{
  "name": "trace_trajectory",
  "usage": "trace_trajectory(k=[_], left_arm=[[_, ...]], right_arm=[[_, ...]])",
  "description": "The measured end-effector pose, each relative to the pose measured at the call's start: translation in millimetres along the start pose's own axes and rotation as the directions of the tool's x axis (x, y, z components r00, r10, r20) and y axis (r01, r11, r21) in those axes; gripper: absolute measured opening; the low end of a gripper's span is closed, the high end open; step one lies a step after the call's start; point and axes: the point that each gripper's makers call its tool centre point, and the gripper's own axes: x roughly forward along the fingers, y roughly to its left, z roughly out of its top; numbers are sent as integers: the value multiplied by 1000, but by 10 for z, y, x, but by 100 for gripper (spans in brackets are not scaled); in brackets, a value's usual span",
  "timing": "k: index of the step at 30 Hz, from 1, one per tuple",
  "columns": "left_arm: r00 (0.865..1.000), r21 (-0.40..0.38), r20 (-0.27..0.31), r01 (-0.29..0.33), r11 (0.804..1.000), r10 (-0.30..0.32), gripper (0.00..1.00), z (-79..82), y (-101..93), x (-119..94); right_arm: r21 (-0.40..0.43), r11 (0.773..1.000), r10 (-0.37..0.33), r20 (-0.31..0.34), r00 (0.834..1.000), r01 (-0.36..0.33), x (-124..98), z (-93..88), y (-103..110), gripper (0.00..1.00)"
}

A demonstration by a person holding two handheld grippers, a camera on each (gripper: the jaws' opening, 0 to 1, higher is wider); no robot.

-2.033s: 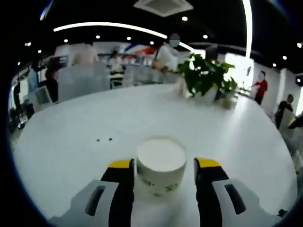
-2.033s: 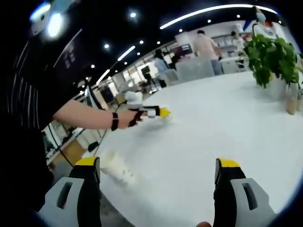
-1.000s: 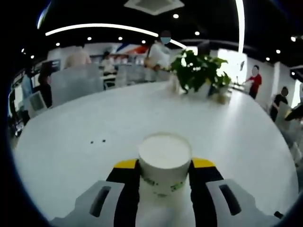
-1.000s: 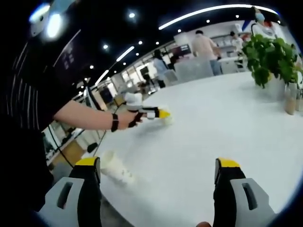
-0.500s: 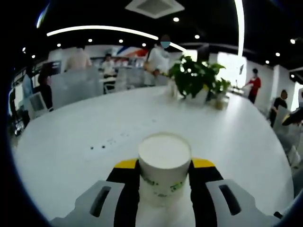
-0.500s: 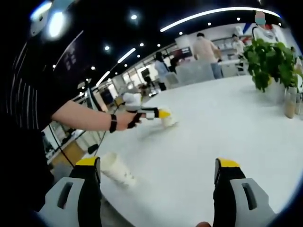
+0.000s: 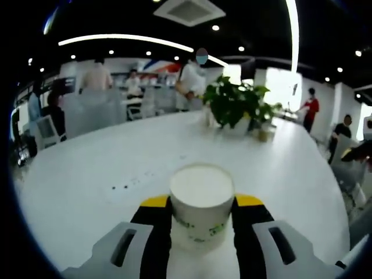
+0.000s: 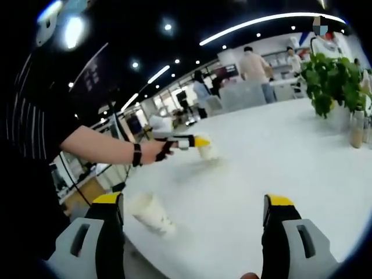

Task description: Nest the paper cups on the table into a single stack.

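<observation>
My left gripper (image 7: pixel 201 202) is shut on a white paper cup (image 7: pixel 201 197) with a green print, its yellow-tipped jaws pressing both sides; the cup's open mouth faces the camera, above the white table (image 7: pixel 87 174). In the right gripper view the same left gripper (image 8: pixel 199 142) holds that cup (image 8: pixel 208 152) slightly above the table top, at the end of a person's arm (image 8: pixel 99 148). A second white paper cup (image 8: pixel 152 214) stands near the table's near edge, close to the left jaw of my right gripper (image 8: pixel 193 203), which is open with nothing in it.
A potted green plant (image 7: pixel 234 103) and a small bottle (image 8: pixel 356 132) stand at the far side of the round white table (image 8: pixel 261 157). Two small dark marks (image 7: pixel 123 187) dot the table top. Chairs and several people are in the background beyond the table.
My left gripper closed on the cup that stood between its open jaws and has raised it off the table. The right gripper stays open and has hardly moved.
</observation>
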Motion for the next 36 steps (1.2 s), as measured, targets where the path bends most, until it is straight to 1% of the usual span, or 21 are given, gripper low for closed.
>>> trace_trajectory(k=[6, 11, 16, 17, 19, 20, 23, 24, 25, 26, 29, 32, 36], left_arm=[[1000, 2, 6, 7, 1000, -7, 38, 90, -135, -141], [1000, -17, 27, 4, 1000, -4, 38, 215, -239, -298], [999, -19, 33, 8, 1000, -7, 38, 305, -358, -425], [999, -23, 38, 9, 1000, -8, 38, 332, -389, -455], [998, -47, 67, 7, 999, -4, 38, 393, -417, -481], [997, -52, 70, 20, 998, -16, 38, 421, -467, -513], [998, -29, 62, 20, 999, -18, 38, 416, -491, -513], [998, -27, 62, 24, 999, -23, 38, 423, -564, -560], [998, -27, 64, 28, 999, -26, 38, 433, -589, -578], [997, -27, 68, 31, 999, -29, 38, 434, -574, -568], [996, -15, 72, 50, 999, -48, 38, 462, -668, -621], [996, -5, 68, 64, 998, -63, 38, 460, -738, -686], [995, 2, 67, 71, 997, -71, 38, 478, -816, -799]], right_arm=[[0, 1000, 8, 18, 1000, -8, -35, 37, 37, 98], [-17, 1000, 14, 38, 999, -14, -52, 102, 66, 98], [-22, 1000, 16, 53, 998, -15, -59, 128, 69, 97], [-23, 1000, 18, 57, 998, -17, -61, 134, 77, 97], [-26, 1000, 19, 66, 998, -17, -63, 150, 95, 97], [-29, 999, 17, 69, 997, -15, -65, 154, 98, 97], [-21, 1000, 6, 85, 996, -4, -75, 154, 90, 97], [-17, 1000, 1, 88, 996, 0, -78, 147, 87, 97], [-13, 1000, -5, 94, 996, 6, -84, 146, 86, 97], [-9, 1000, -8, 101, 995, 9, -88, 149, 88, 97], [3, 1000, -16, 116, 993, 16, -99, 127, 114, 97], [10, 1000, -21, 115, 993, 20, -97, 69, 130, 97], [12, 1000, -19, 115, 993, 17, -103, 47, 171, 96]])
